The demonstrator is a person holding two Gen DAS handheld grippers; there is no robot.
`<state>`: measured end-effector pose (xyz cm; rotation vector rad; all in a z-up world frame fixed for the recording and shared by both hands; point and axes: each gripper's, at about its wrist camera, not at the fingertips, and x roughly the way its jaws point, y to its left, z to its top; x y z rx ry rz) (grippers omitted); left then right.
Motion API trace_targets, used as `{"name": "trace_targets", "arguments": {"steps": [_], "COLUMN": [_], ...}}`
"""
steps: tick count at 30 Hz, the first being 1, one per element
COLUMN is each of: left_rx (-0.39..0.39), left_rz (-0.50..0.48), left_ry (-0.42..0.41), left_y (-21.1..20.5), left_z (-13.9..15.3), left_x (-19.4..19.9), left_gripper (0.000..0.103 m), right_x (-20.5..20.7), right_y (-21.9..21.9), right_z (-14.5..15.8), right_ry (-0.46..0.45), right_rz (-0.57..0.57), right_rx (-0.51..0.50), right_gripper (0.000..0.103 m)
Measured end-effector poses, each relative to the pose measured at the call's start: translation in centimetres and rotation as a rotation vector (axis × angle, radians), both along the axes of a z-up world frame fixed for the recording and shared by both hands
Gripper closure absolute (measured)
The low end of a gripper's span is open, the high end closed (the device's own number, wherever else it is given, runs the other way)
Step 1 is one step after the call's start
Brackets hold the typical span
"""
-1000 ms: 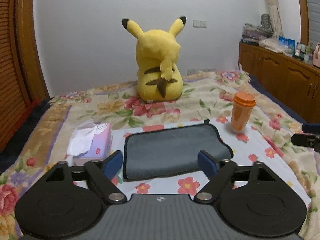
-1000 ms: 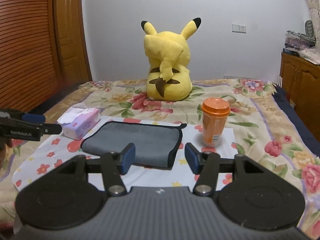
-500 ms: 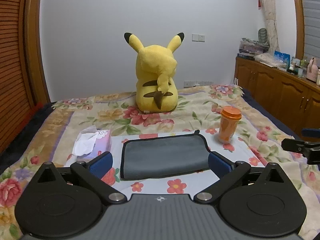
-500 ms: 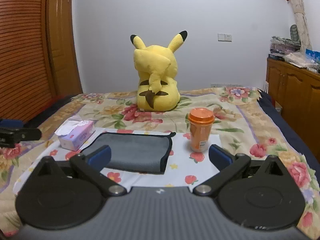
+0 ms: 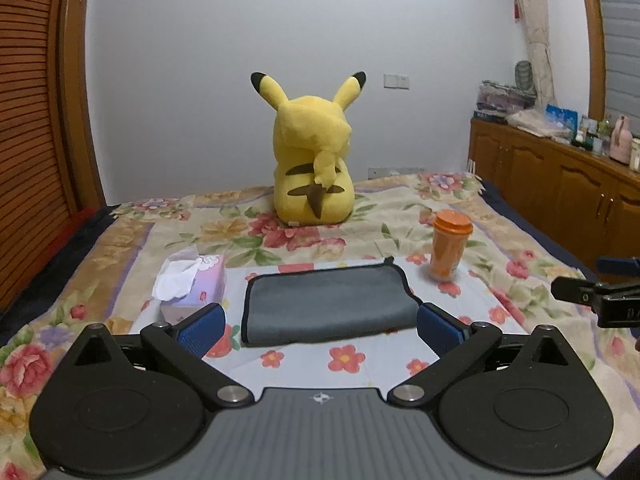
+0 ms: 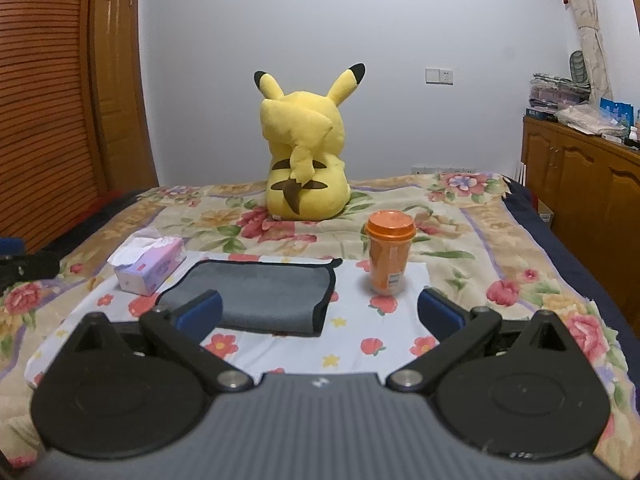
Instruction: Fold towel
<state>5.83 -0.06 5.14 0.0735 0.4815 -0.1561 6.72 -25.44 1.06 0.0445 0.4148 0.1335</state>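
A grey towel [image 5: 328, 304] with a black edge lies folded flat on a white flowered cloth [image 5: 344, 360] on the bed. It also shows in the right wrist view [image 6: 260, 296]. My left gripper [image 5: 320, 330] is open and empty, held above the cloth just short of the towel's near edge. My right gripper [image 6: 318, 314] is open and empty, held back from the towel's near right corner. The right gripper's tip shows at the right edge of the left wrist view [image 5: 592, 294].
A yellow Pikachu plush [image 5: 314, 168] sits at the back of the bed. An orange lidded cup [image 6: 390, 256] stands right of the towel. A tissue box [image 5: 192, 284] lies left of it. Wooden cabinets [image 5: 560, 188] line the right wall.
Both grippers have opened wider and pulled back and up from the towel. The towel lies where it was.
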Motion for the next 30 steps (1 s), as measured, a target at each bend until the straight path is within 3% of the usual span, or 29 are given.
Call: {"name": "trace_targets", "arguments": {"steps": [30], "left_rx": [0.002], "left_rz": [0.006], "left_ry": [0.088], "left_y": [0.0], "left_z": [-6.6], "left_x": [-3.2], "left_gripper": [0.0], "right_x": [-3.6], "right_y": [3.1], "right_z": [-5.1], "right_ry": [0.035], "right_rz": [0.02], "right_rx": [-0.004], "right_gripper": [0.0]}}
